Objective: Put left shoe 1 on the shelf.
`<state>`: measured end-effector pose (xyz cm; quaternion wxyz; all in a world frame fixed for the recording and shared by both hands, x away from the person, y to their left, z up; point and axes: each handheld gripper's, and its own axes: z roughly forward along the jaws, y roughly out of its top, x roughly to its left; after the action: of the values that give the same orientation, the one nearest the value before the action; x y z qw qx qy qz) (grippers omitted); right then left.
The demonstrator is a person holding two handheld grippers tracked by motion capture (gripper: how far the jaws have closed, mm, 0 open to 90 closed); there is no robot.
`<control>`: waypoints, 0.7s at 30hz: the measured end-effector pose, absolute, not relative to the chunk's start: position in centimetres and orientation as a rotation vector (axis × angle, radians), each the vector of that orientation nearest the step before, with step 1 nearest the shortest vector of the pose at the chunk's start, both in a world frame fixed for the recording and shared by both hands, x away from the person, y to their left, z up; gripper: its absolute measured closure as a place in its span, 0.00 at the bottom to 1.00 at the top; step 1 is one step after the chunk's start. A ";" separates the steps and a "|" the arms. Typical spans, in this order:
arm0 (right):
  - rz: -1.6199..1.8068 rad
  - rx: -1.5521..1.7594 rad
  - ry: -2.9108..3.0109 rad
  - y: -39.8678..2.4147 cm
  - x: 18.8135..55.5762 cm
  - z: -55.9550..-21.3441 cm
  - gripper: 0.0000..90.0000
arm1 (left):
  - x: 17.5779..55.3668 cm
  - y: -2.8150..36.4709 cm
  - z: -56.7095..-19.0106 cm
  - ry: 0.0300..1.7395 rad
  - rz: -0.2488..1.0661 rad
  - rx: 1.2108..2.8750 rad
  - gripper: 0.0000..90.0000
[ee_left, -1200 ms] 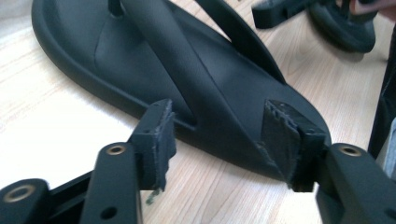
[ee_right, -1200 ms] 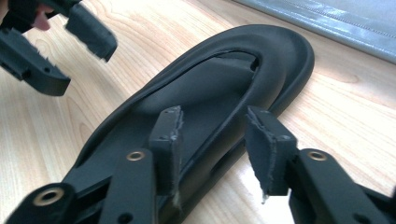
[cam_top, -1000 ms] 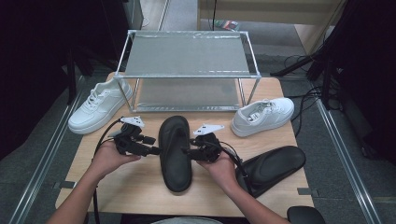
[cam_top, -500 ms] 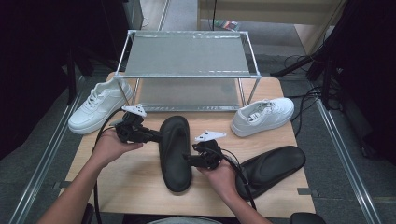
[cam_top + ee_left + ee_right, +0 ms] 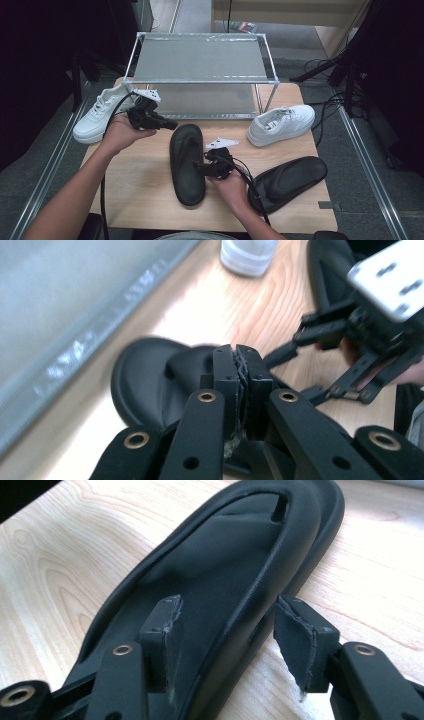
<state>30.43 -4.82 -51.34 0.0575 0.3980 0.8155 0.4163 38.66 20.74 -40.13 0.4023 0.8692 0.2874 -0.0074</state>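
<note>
While the left gripper [image 5: 170,124] hangs above the counter [image 5: 145,180] near the toe of the black slipper [image 5: 187,165], its jaws have just been closing and now meet with nothing between them; the left gripper view shows the pads pressed flat together over the slipper below. Right gripper [image 5: 200,167] sits at the slipper's right edge, mid-length, jaws spread. In the right gripper view one pad [image 5: 165,625] rests inside on the footbed and the other pad [image 5: 297,640] stands clear of the outer rim, so it straddles the side wall without pinching: released, not grasping.

Step in hand, as I read it: picking up this slipper for the wire shoe rack [image 5: 200,70] behind it, with the right side lined up for the grip. Next move calls for the right jaws to clamp on the side wall, firm enough that the soft rim does not slip out, then a level lift; the left gripper would need to reopen if it is to support the toe end.

Counts: two black slippers, one flat in the counter's middle, the second slipper [image 5: 287,182] lying at the right front. Two white sneakers, left sneaker [image 5: 100,117] beside the rack's left leg, right sneaker [image 5: 281,125] at its right leg. One rack, two shelves, both bare. Two grippers.
</note>
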 end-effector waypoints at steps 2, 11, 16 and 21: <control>1.244 1.213 2.479 -4.5 30.7 -51.6 0.52 | 39.3 20.6 -39.3 0.713 -0.008 2.188 1.00; 1.198 1.232 2.475 -4.0 31.2 -52.3 0.52 | 41.3 20.4 -37.2 0.684 0.029 2.170 1.00; 1.162 1.210 2.482 -3.6 31.4 -52.6 0.53 | 43.3 20.3 -35.0 0.685 0.058 2.167 1.00; 1.147 1.236 2.492 -3.9 31.7 -52.5 0.57 | 45.4 19.4 -32.7 0.671 0.115 2.174 1.00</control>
<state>31.68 -3.86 -52.49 0.0663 0.4098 0.8264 0.3804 45.39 19.40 -32.75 0.4187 0.8666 0.2675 0.0459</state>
